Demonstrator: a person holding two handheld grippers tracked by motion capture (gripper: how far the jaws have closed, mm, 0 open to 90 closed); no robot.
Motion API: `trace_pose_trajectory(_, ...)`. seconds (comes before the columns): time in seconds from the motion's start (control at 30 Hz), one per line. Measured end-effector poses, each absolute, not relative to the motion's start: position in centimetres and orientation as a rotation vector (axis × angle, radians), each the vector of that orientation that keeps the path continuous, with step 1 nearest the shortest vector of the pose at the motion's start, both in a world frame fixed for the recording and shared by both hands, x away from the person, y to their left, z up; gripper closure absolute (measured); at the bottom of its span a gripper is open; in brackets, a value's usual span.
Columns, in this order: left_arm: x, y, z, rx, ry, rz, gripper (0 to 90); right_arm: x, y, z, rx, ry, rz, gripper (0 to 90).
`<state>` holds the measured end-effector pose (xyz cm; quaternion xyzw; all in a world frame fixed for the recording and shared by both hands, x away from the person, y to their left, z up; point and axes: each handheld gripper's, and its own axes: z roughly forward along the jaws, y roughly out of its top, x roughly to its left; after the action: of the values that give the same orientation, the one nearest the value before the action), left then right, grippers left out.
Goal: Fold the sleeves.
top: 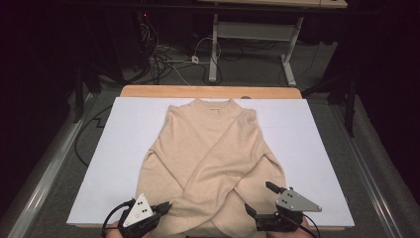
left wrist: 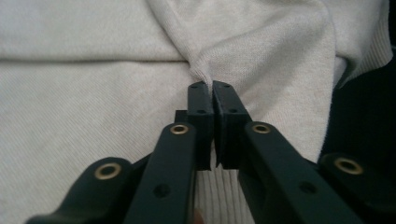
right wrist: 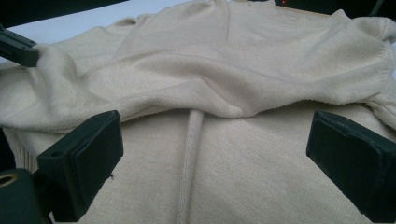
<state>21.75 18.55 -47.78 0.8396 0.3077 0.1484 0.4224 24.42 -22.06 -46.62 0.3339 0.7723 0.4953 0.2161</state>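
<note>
While the sweater [top: 213,163] lies flat on the white sheet [top: 129,148] with both sleeves crossed over its front, the work in hand seems to be folding it.

Sweater: in the middle of the sheet, neck at the far side, hem at the near edge between the two grippers.

Left gripper [left wrist: 213,100]: its jaws are closed on a small pinch of the knit; a fold of cloth rises from the tips in the left gripper view. In the high view it sits at the near left corner of the hem.

Right gripper [right wrist: 210,154]: its jaws stand wide open, one on each side of a raised seam, and the pads do not press the cloth. It is near the right part of the hem.

Step, as I judge: take the hem at both corners, then fold it toward the neck.

How to do it well: the right gripper should pinch the hem layers at the same depth as the left one, so the fold stays straight.

Risk: a thin pinch on the left may slip when lifting; lift both sides together and slowly, so the crossed sleeves do not slide.
</note>
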Motion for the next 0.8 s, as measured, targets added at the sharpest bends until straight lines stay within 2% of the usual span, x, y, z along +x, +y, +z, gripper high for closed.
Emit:
trace_pose_trajectory(0.03,21.7,18.5,-47.9,2.088,0.783,0.362,81.9,24.4,-22.1,-46.6,0.926,2.140,1.373,4.8)
trace_pose_trajectory(0.07,21.5,18.5,-48.0,2.076,0.793,0.360,61.8,24.5,-22.0,-46.7,0.933,2.143,1.369,4.8)
trace_pose_trajectory(0.13,21.1,18.4,-47.8,2.031,0.815,0.399,49.8,24.6,-22.0,-46.9,0.939,2.145,1.369,4.9)
trace_pose_trajectory(0.23,20.3,18.2,-47.1,1.981,0.777,0.368,50.6,24.8,-22.0,-47.0,0.950,2.147,1.370,5.1)
trace_pose_trajectory(0.27,20.0,17.9,-46.9,1.980,0.738,0.352,63.3,24.9,-22.0,-47.1,0.955,2.147,1.367,5.2)
trace_pose_trajectory(0.33,19.6,16.9,-47.0,2.015,0.694,0.315,65.1,25.0,-22.0,-47.1,0.962,2.148,1.365,5.5)
trace_pose_trajectory(0.43,19.9,14.8,-47.9,2.081,0.662,0.263,61.2,25.0,-22.1,-47.2,0.962,2.149,1.365,5.7)
trace_pose_trajectory(0.5,20.4,12.8,-48.8,2.157,0.652,0.255,48.6,25.0,-22.0,-47.2,0.957,2.153,1.359,5.9)
trace_pose_trajectory(0.57,20.6,12.1,-49.2,2.187,0.648,0.285,50.8,24.8,-22.0,-47.2,0.951,2.153,1.359,6.0)
trace_pose_trajectory(0.67,20.9,12.2,-49.0,2.183,0.663,0.273,77.1,24.7,-22.0,-47.2,0.950,2.154,1.357,6.3)
trace_pose_trajectory(0.8,19.3,12.0,-48.5,2.185,0.609,0.229,81.1,24.8,-22.2,-47.3,0.957,2.152,1.353,6.5)
